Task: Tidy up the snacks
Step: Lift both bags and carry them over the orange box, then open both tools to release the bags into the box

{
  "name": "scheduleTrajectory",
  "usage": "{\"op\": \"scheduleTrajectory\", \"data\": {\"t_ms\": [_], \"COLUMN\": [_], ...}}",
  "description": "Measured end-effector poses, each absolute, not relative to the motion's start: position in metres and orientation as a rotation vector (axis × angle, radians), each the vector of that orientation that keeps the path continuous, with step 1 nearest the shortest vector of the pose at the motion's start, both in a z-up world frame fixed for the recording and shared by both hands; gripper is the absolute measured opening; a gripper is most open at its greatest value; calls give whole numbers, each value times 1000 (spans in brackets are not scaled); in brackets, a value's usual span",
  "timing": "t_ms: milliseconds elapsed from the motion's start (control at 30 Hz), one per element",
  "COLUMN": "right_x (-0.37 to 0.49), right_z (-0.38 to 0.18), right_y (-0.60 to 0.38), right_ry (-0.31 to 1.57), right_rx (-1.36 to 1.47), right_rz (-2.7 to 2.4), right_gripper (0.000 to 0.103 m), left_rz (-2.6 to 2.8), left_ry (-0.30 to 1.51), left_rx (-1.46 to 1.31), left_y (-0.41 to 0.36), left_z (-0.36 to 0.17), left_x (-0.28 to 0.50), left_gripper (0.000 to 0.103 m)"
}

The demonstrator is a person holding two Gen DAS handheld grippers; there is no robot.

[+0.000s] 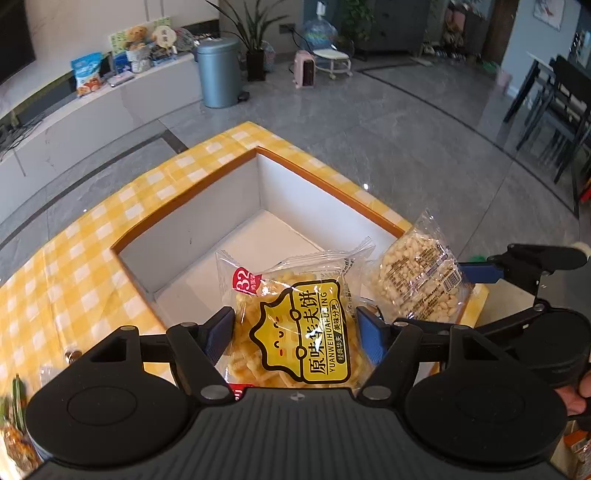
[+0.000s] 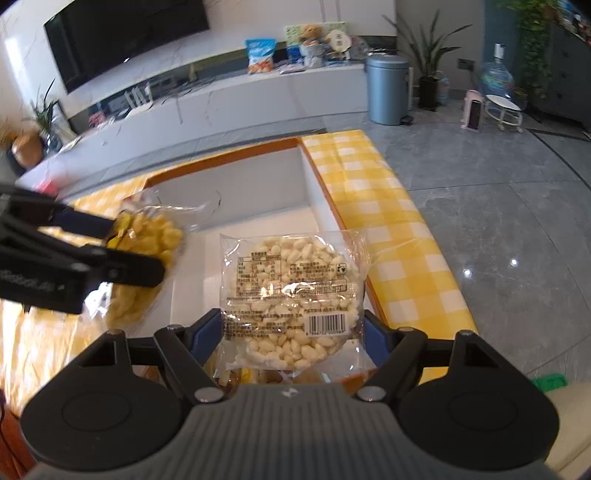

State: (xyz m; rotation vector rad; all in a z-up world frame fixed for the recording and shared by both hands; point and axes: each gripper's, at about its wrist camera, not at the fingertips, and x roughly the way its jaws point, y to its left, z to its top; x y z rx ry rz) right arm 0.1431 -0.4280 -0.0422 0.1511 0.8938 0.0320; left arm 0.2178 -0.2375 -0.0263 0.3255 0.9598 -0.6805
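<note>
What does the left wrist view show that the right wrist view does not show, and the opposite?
Only the left wrist view shows the printed yellow label of the waffle snack pack held in the left gripper, and black dining chairs.

Only the right wrist view shows the television and the barcode side of the rice cake pack straight on, between the right gripper fingers.

Both show the white box, the checked tablecloth and the grey bin.

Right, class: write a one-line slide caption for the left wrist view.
Left hand-held gripper holds a yellow waffle pack over the white box, beside the right hand-held gripper's rice-cake pack.
</note>
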Motion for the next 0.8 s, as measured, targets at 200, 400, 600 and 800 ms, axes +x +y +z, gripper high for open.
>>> {"op": "scheduleTrajectory", "data": {"t_ms": [200,400,600,800], "right_x": [159,172,179,174], "right_z": [-47,-63,-70,-61], "right_y": [-432,-424,-415,-414], "right_ry": [965,1064,1090,1060], "right_rx": [126,42,-28,-71], "right_rz": [63,118,144,175], "right_gripper": [77,77,80,83], "left_rz": [-676,-669,-647,-656], "left_ry": [1011,1059,1080,1070], "left_rx": [375,474,611,658], "left_y": [-253,-268,-279,-279], "left_z": [-45,-60,-77,-86], "left_x": [234,245,244,242], "left_gripper": [81,81,82,87]}}
